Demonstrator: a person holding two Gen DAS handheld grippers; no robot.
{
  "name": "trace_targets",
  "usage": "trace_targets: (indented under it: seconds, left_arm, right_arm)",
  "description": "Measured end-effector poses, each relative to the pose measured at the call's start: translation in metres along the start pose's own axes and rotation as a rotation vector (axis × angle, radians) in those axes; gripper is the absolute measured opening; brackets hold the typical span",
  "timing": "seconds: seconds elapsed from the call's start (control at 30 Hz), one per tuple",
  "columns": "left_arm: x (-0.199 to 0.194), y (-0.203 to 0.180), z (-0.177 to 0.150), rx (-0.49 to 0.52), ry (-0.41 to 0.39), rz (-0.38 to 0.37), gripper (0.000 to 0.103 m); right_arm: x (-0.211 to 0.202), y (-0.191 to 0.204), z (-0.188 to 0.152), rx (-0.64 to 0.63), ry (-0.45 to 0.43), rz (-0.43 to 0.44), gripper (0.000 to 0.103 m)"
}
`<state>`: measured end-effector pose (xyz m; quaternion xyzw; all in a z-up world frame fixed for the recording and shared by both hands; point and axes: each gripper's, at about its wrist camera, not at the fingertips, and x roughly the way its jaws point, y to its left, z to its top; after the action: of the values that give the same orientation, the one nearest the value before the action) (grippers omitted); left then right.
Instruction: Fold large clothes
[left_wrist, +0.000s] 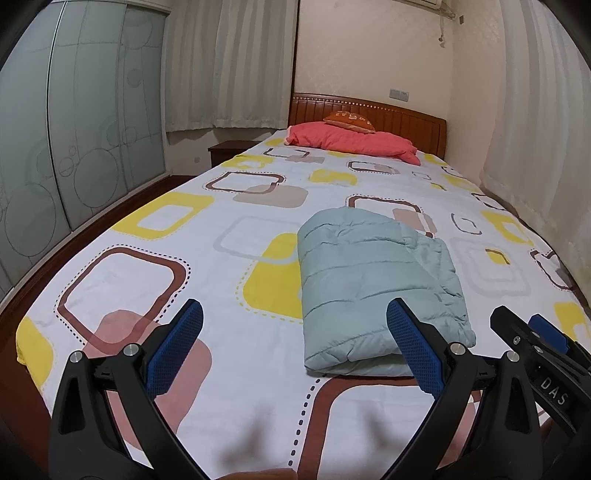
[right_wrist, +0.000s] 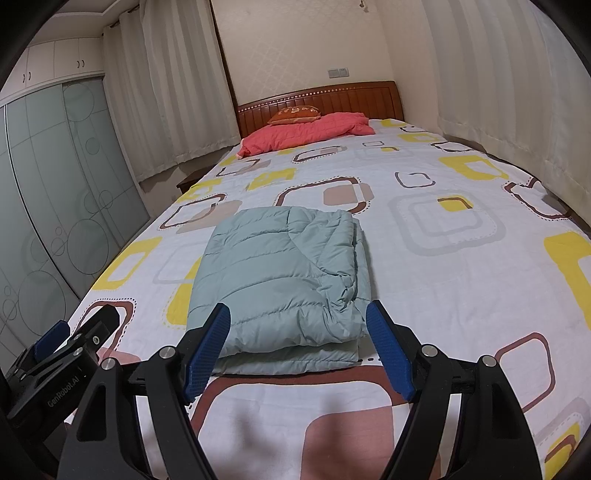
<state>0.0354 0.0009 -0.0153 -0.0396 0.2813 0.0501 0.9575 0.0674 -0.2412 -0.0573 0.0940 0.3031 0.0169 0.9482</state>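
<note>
A pale green quilted jacket (left_wrist: 373, 284) lies folded into a thick rectangle on the bed; it also shows in the right wrist view (right_wrist: 284, 280). My left gripper (left_wrist: 295, 314) is open and empty, held above the bed just short of the jacket's near edge, offset to its left. My right gripper (right_wrist: 298, 314) is open and empty, centred on the jacket's near edge, fingers apart from it. The right gripper (left_wrist: 532, 332) shows at the right edge of the left wrist view; the left gripper (right_wrist: 85, 328) shows at the lower left of the right wrist view.
The bed sheet (left_wrist: 184, 258) is white with yellow and brown squares. A red pillow (left_wrist: 354, 140) and an orange cushion (left_wrist: 349, 120) lie by the wooden headboard (left_wrist: 406, 114). A glass-door wardrobe (left_wrist: 55, 147) stands left, curtains (left_wrist: 535, 147) right.
</note>
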Motion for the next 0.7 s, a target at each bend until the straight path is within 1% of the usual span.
trace_targets:
  seconds: [0.13, 0.4, 0.53, 0.63, 0.7]
  left_arm:
    - [-0.0004, -0.0007, 0.0006, -0.002, -0.004, -0.011, 0.101]
    - [-0.0018, -0.0037, 0.0002, 0.014, -0.014, -0.006, 0.101]
    - [-0.0003, -0.0035, -0.0012, 0.012, -0.005, -0.012, 0.101]
    - [0.0025, -0.0026, -0.0015, 0.01, 0.017, -0.023, 0.101]
    - [0.0029, -0.0018, -0.0013, 0.007, 0.012, -0.014, 0.101]
  right_arm:
    - [-0.0001, 0.0003, 0.0, -0.001, 0.0, 0.0, 0.075]
    - [0.0021, -0.0019, -0.0015, 0.002, 0.008, 0.004, 0.075]
    - [0.0024, -0.0037, -0.0025, 0.002, 0.01, 0.005, 0.075]
    - [0.0024, -0.0034, -0.0026, 0.001, 0.01, 0.005, 0.075]
    - [0.003, -0.0041, -0.0033, 0.001, 0.012, 0.005, 0.075]
